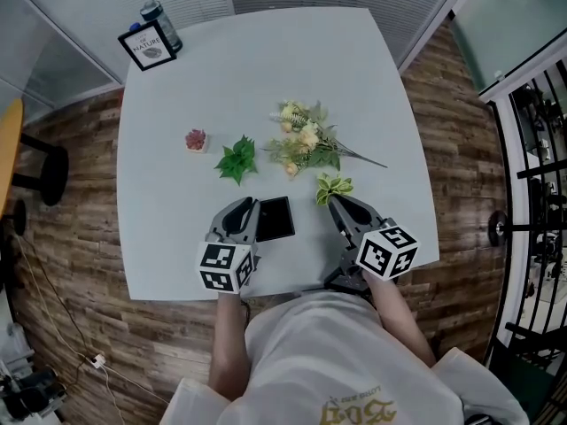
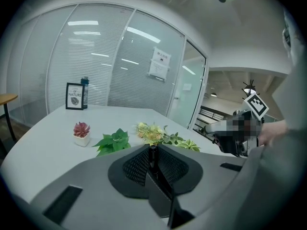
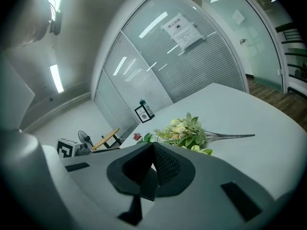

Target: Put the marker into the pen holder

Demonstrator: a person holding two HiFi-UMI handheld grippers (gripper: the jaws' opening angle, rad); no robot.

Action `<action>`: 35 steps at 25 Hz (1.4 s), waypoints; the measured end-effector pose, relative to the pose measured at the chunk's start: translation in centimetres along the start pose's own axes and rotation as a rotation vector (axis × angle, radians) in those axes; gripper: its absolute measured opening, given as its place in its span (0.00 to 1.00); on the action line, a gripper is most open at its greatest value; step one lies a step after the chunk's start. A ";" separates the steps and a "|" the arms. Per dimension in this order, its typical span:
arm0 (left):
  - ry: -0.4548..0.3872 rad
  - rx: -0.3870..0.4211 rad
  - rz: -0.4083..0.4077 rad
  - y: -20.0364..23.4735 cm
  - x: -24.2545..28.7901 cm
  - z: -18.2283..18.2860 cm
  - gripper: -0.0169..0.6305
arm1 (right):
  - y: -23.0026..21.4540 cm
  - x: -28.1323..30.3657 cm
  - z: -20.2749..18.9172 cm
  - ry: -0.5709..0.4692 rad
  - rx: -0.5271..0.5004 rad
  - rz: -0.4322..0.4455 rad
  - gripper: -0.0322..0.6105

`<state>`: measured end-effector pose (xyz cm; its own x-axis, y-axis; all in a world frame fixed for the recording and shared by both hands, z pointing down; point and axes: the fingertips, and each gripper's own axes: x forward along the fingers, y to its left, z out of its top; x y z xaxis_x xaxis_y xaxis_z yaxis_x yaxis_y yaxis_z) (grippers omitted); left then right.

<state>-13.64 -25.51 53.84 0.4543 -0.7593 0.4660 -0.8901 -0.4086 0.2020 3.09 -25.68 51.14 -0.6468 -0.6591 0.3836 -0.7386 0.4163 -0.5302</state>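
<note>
In the left claw (image 2: 152,150), the marker (image 2: 152,160) seems upright (axis vertical).

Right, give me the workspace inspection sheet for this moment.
Surface: white table.
Job's things: marker between the left fingers; black pen holder on the table between the two grippers.
Clutter: framed sign, bottle, potted succulent, leaf sprig, bouquet, small variegated sprig.
Grippers: left gripper shut on the marker; right gripper shut, nothing between its fingers.
Cables: one cable with a plug on the floor.
Surroundings: wood floor, glass partition, black railing.
</note>
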 end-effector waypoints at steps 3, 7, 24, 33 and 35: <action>-0.003 0.010 0.015 0.0 0.1 -0.3 0.11 | -0.3 0.0 -0.2 0.002 0.006 -0.003 0.08; 0.003 0.030 0.025 -0.3 0.3 -0.8 0.11 | -0.4 0.0 -0.4 0.003 0.011 -0.003 0.08; -0.027 0.063 0.069 -0.2 0.4 -1.1 0.11 | -0.2 0.3 -0.3 0.010 0.002 -0.001 0.07; 0.003 0.130 0.106 -0.5 0.7 -1.5 0.21 | -0.1 -0.1 -0.4 0.002 0.005 0.004 0.07; -0.001 0.135 0.121 -0.2 0.6 -1.3 0.28 | 0.0 -0.3 -0.3 -0.002 0.004 0.006 0.08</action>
<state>-13.24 -25.21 55.20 0.3445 -0.8072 0.4793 -0.9251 -0.3789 0.0269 3.17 -25.30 51.25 -0.6506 -0.6579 0.3793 -0.7343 0.4175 -0.5353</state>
